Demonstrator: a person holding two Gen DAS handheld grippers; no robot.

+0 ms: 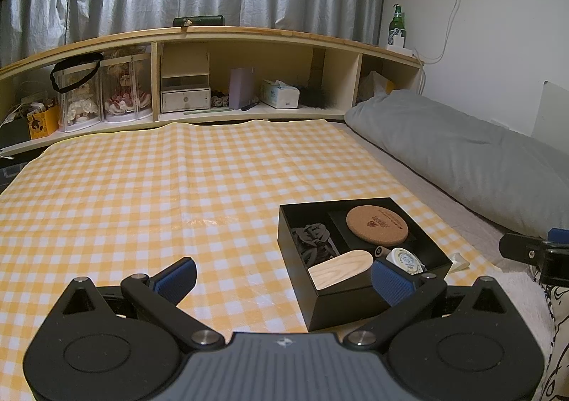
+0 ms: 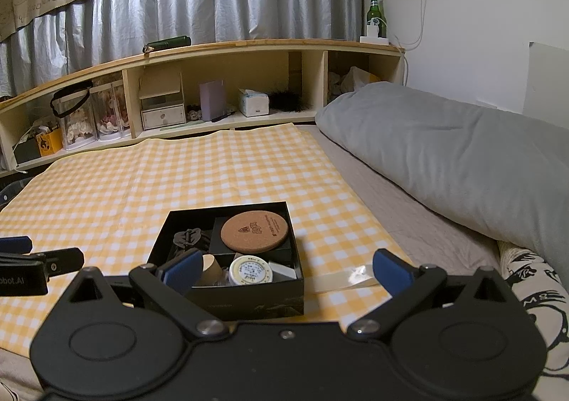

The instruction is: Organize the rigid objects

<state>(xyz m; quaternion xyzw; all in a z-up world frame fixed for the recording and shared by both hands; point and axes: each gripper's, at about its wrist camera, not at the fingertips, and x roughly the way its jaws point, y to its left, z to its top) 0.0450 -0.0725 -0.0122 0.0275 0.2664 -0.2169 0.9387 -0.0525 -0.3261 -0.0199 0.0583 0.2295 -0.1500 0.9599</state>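
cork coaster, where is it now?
In both views the cork coaster lies in the black box's far right corner, beyond the round tin.

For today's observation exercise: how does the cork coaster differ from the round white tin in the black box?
The cork coaster is brown, flat and wide; the round white tin is white, smaller across and taller. The coaster rests raised on a black insert at the far side; the tin sits lower, at the near side. Both are round, printed on top and inside the black box.
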